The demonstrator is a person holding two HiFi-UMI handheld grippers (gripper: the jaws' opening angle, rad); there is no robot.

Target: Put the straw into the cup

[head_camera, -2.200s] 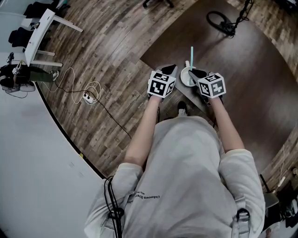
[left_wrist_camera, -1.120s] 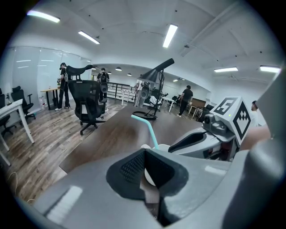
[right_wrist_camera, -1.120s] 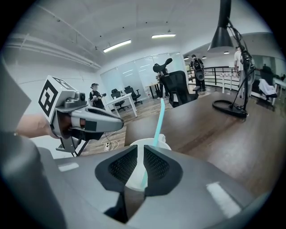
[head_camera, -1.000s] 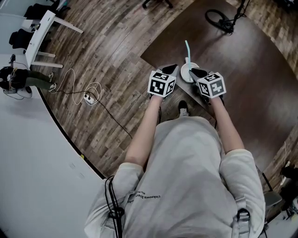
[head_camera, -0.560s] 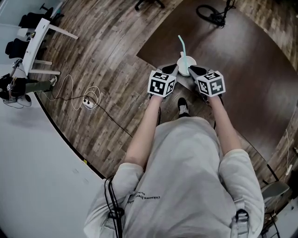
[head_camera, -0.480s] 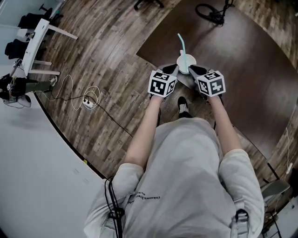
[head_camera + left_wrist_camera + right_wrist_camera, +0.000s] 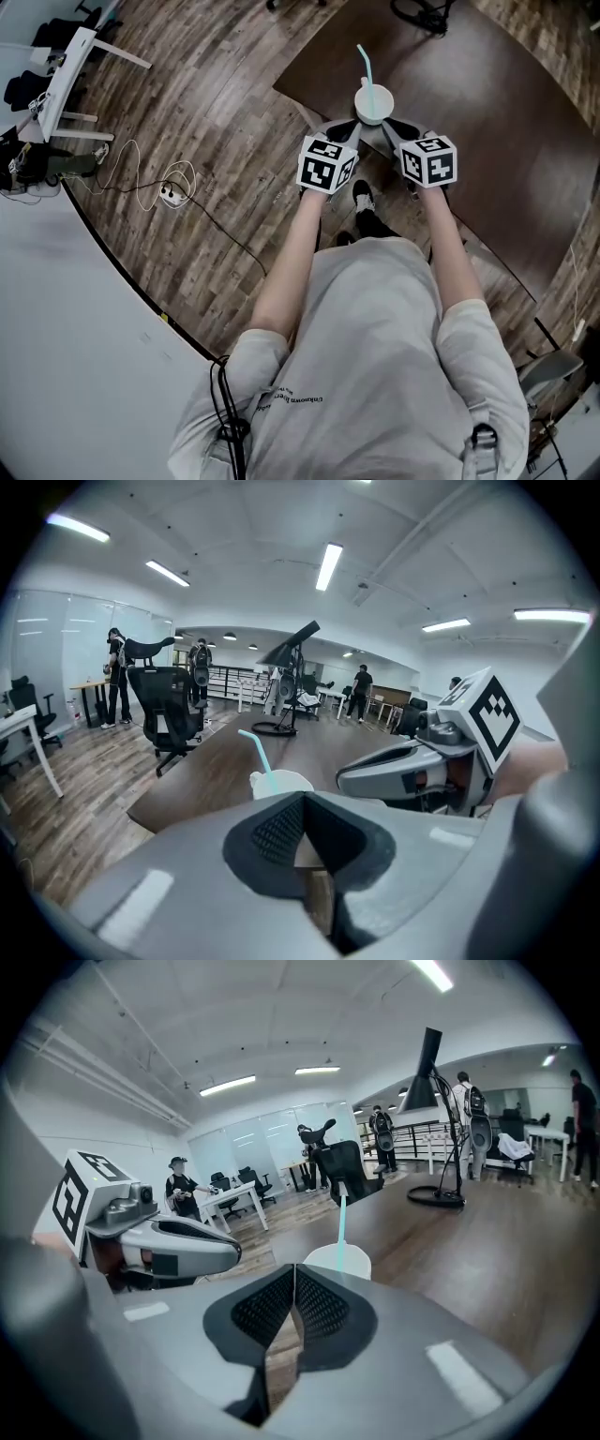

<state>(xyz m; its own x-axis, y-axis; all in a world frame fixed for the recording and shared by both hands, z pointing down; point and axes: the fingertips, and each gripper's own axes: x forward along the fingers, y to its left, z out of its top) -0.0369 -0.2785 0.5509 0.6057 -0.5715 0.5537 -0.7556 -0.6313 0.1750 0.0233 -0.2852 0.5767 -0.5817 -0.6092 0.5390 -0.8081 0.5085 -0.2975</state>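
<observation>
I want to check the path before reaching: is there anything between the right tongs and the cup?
Nothing visible. The cup, with the straw already in it, stands just ahead of the shut right tongs.

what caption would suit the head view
Straw in the cup on the table, left gripper and right gripper shut, empty, flanking it.

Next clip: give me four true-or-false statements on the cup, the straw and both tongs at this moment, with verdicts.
1. The straw stands in the cup. True.
2. The left tongs are shut on the straw. False: they are shut on nothing; the straw is beyond them, in the cup.
3. The cup lies on its side on the floor. False: it stands upright on the brown table.
4. The right tongs are shut and empty. True.
</observation>
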